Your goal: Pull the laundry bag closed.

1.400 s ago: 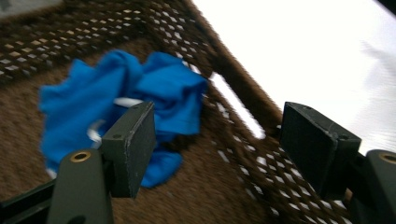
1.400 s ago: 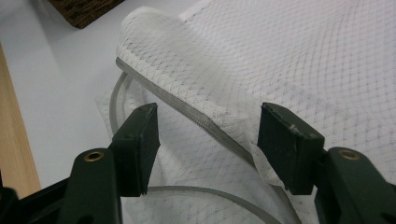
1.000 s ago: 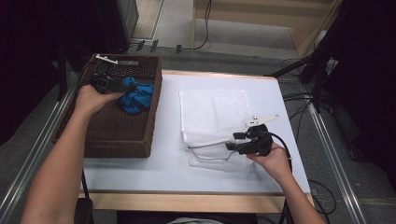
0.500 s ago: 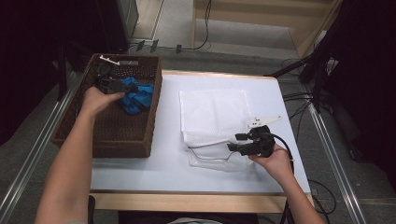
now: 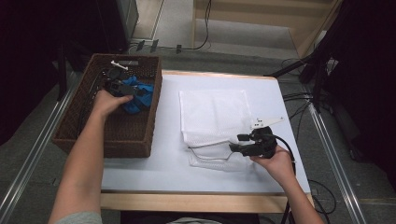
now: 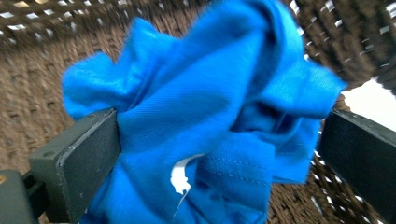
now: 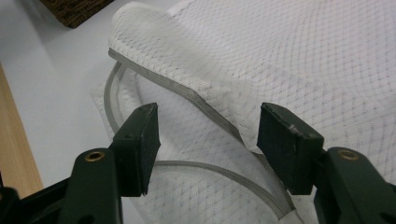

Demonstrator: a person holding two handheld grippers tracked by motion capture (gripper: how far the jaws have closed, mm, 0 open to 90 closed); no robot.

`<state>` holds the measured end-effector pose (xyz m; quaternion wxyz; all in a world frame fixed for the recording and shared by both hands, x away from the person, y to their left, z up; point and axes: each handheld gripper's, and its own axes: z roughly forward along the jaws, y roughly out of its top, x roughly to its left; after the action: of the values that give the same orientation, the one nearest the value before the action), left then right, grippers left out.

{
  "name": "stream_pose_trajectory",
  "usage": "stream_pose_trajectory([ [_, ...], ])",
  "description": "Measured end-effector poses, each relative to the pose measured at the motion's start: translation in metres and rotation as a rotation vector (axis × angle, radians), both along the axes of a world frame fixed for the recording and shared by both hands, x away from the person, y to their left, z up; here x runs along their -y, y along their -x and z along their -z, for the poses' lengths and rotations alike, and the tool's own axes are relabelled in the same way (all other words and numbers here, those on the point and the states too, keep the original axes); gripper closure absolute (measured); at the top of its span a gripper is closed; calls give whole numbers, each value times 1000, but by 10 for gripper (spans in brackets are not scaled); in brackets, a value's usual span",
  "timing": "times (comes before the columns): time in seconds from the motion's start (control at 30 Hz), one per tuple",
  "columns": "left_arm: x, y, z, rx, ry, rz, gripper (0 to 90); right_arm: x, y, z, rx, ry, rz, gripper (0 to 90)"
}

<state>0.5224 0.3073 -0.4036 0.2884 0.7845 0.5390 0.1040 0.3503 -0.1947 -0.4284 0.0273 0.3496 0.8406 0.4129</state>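
White sheeting covers the wooden-edged table (image 5: 154, 172), with cables trailing across the grey floor behind it. At left, a brown wicker basket (image 5: 121, 135) holds a crumpled blue cloth (image 5: 140, 95); the left gripper (image 5: 122, 87) has dropped lower into the basket than a second ago, its jaws standing wide on either side of the cloth, the left pad against the fabric, not clamped. A small white tag (image 6: 180, 179) on the cloth shows no readable writing. At right, the white mesh bag (image 5: 212, 112) lies flat on the table, its raised rim between the parted jaws of the right gripper (image 5: 234, 142), which has not shifted.
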Motion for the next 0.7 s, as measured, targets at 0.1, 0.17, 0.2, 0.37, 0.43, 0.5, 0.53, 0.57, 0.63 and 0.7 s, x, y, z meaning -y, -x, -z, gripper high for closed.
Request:
stream_pose_trajectory([
  [0.1,2,-5,6,-11,-14,-19,0,1,0,0,2,1,0,399],
  [0.17,1,-7,9,-4,-1,-43,0,1,1,0,-3,1,2,399],
  [0.2,1,-8,11,-1,2,-52,0,1,0,1,-1,1,1,399],
  [0.37,1,-12,23,-32,-44,-79,0,-2,0,1,-2,1,-6,399],
  [0.43,3,-12,25,-18,-53,-80,0,-2,0,1,-2,7,-6,400],
  [0.5,5,-12,28,-5,-79,-84,0,-3,-1,2,-6,7,-9,400],
  [0.53,7,-12,29,4,-98,-87,11,-3,-1,2,-6,7,-10,400],
  [0.57,9,-12,29,16,-130,-74,37,-3,-1,2,-7,6,-9,400],
  [0.63,13,-10,30,42,-175,-36,106,-3,-2,2,-4,6,-6,401],
  [0.7,15,-9,31,62,-185,-6,173,-3,-2,2,0,5,-7,401],
])
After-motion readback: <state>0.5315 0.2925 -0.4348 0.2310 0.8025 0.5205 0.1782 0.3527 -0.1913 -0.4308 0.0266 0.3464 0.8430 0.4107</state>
